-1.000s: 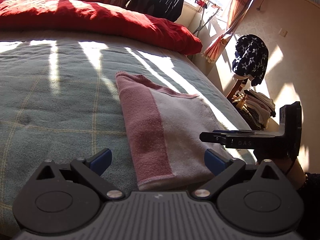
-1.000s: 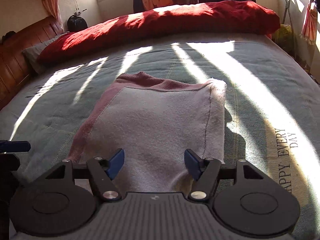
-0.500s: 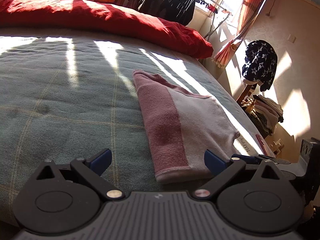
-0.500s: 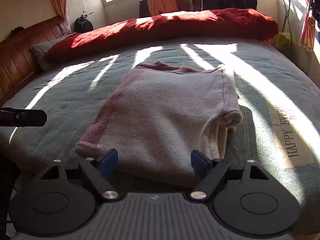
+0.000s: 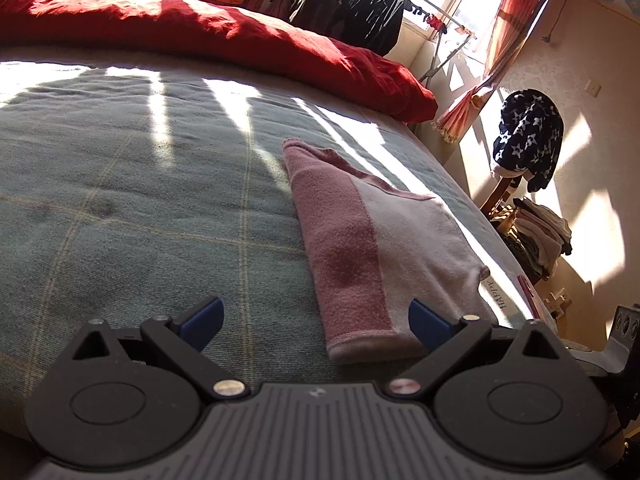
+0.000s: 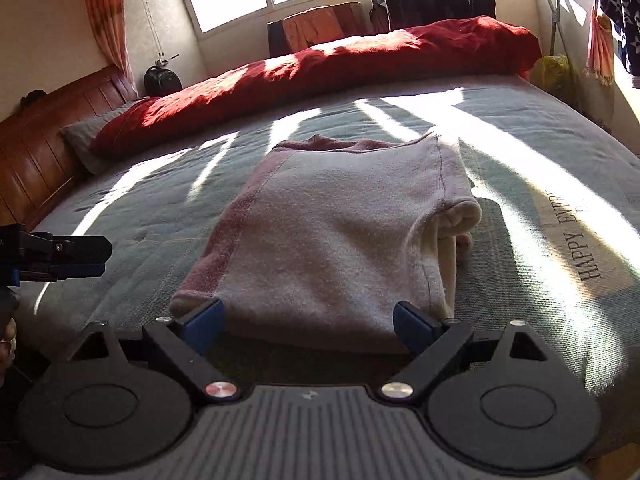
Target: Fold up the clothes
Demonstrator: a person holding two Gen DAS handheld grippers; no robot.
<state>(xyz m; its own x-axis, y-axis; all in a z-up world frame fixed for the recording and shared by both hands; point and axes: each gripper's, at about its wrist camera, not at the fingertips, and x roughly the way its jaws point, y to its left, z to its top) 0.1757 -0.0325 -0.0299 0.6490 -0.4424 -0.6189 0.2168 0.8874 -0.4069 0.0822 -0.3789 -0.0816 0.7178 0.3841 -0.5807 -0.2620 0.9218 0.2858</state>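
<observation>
The folded garment (image 6: 332,240) is a soft, fuzzy fleece-like cloth, matt, with a pink band and a paler panel, and it lies on a bedspread (image 5: 120,200) of matt woven cloth with a slightly rough nap and thin stitched lines. The red duvet (image 6: 320,64) is a crumpled matt cloth, while the headboard (image 6: 44,136) is glossy varnished wood. Both the left gripper (image 5: 316,322) and right gripper (image 6: 308,322) are matt black plastic with a ribbed grey body, smooth blue pads (image 6: 206,318) and shiny metal pins.
</observation>
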